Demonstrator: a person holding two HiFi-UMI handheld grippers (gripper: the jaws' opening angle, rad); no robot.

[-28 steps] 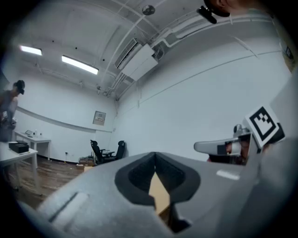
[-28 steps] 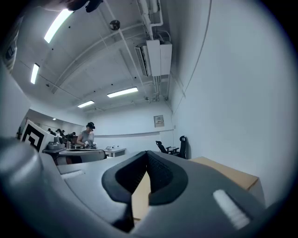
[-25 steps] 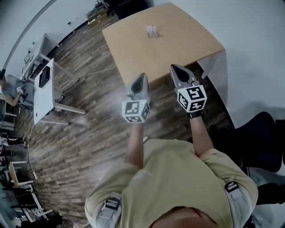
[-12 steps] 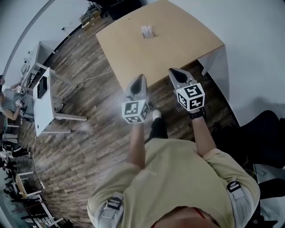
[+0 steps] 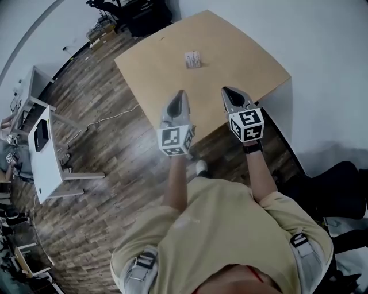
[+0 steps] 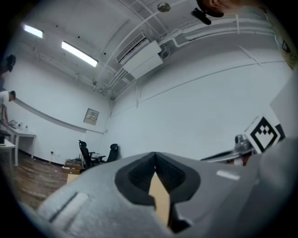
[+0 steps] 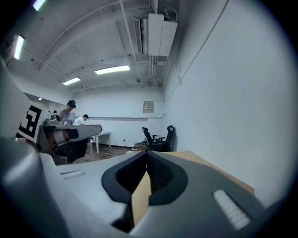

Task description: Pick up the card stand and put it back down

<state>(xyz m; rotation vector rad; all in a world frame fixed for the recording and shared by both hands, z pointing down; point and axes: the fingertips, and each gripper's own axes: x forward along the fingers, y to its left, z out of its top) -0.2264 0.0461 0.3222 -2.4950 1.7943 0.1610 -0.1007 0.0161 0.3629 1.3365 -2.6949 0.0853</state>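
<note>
A small card stand (image 5: pixel 193 59) with a pale card sits near the middle of the tan wooden table (image 5: pixel 161 69) in the head view. My left gripper (image 5: pixel 179 96) hovers over the table's near edge, jaws shut and empty. To its right my right gripper (image 5: pixel 229 93) is level with it, also shut with nothing held. Both tips are well short of the stand. In the left gripper view my left gripper (image 6: pixel 155 155) points at a white wall. My right gripper (image 7: pixel 147 154) in the right gripper view looks along the table (image 7: pixel 205 165); the stand is hidden there.
Dark wood flooring (image 5: pixel 98 172) surrounds the table. A white desk (image 5: pixel 43 152) stands at the left. Black chairs and boxes (image 5: pixel 126 11) sit beyond the table's far end. A white wall (image 5: pixel 322 69) runs along the right, with a dark chair (image 5: pixel 339 189) behind me.
The person has stepped closer to the table, so it and the card stand sit lower in the head view. Both grippers now reach over the near edge, still shut.
</note>
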